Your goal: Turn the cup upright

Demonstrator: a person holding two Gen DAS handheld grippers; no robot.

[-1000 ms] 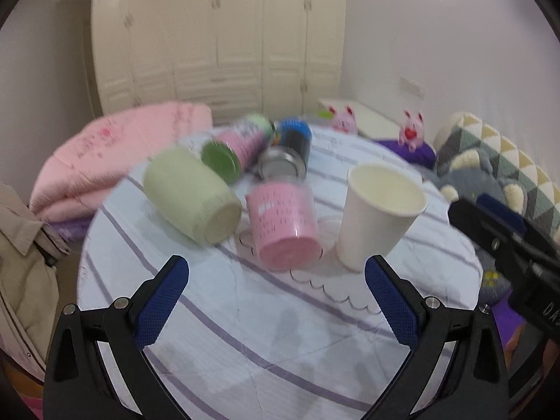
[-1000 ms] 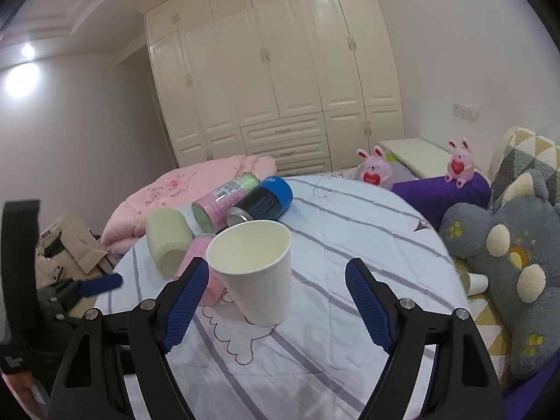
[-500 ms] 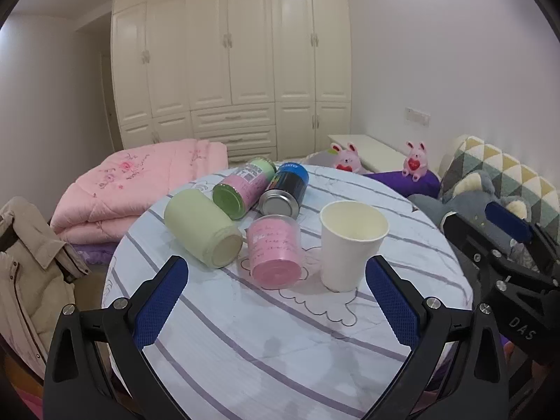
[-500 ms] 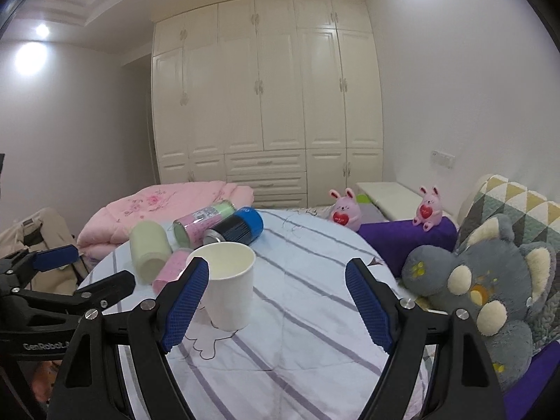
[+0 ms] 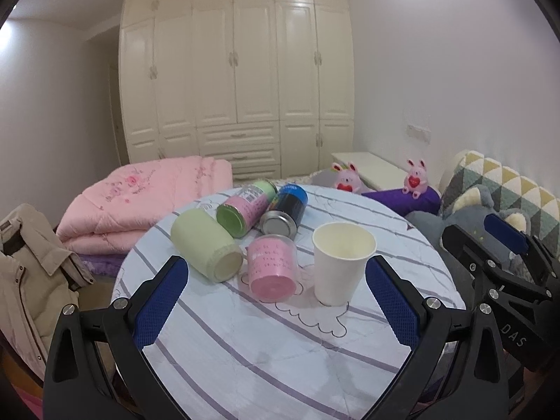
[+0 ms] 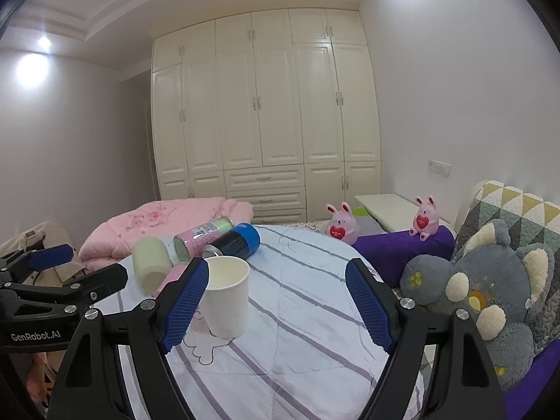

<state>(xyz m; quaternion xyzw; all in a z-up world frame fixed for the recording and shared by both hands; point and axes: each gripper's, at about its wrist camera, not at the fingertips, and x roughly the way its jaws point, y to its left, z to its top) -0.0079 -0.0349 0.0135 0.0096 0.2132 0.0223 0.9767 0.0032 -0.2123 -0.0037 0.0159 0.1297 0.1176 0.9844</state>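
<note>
A white paper cup (image 5: 341, 266) stands upright, mouth up, on the round table with a striped cloth (image 5: 280, 350); it also shows in the right wrist view (image 6: 227, 301). My left gripper (image 5: 276, 304) is open and empty, held back from the cup. My right gripper (image 6: 276, 308) is open and empty, with the cup behind its left finger. The right gripper also shows at the right edge of the left wrist view (image 5: 497, 255).
Lying on their sides left of the cup: a pink cup (image 5: 273, 269), a pale green cup (image 5: 206, 248), a green-and-pink can (image 5: 245, 208) and a blue-black can (image 5: 285, 211). A grey plush toy (image 6: 483, 287) and pink quilt (image 6: 168, 224) flank the table.
Both grippers have pulled back and up from the table, so the cups look smaller and more of the wardrobe shows. The white cup stays upright in place.
</note>
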